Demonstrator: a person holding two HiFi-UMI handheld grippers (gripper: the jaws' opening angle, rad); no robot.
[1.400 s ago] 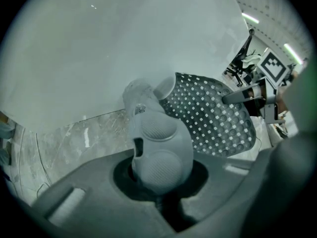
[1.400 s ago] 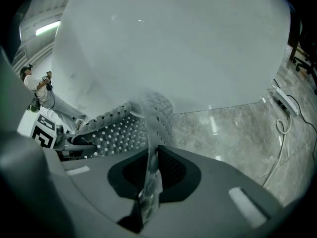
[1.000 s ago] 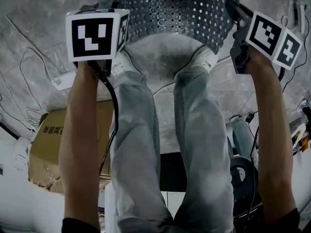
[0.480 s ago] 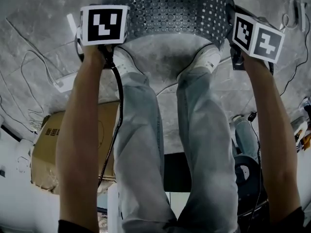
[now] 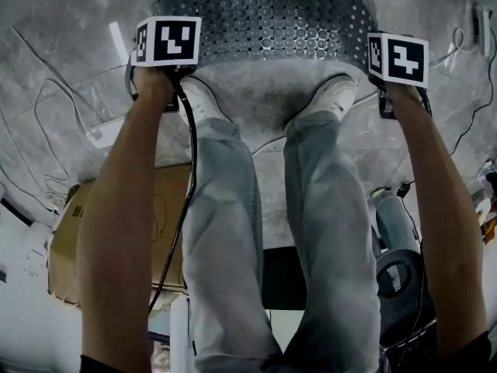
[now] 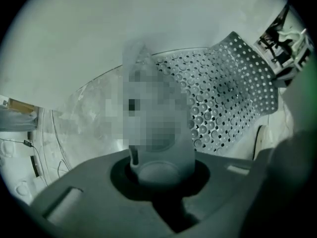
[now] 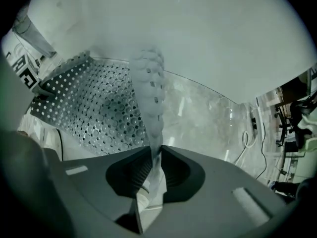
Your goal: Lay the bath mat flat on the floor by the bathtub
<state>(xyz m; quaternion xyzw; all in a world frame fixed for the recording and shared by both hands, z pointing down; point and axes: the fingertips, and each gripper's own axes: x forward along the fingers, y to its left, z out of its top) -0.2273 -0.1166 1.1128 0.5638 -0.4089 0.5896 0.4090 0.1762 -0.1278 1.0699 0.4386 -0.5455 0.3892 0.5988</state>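
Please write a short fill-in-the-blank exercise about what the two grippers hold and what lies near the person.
1. The left gripper and the right gripper are both shut on one ____.
2. This thing is full of small round ____.
3. In the head view, a cardboard ____ lies left of the legs.
Missing words: mat; holes; box.

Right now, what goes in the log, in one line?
left gripper: shut on grey perforated bath mat | right gripper: shut on mat | mat: stretched between them over marble floor
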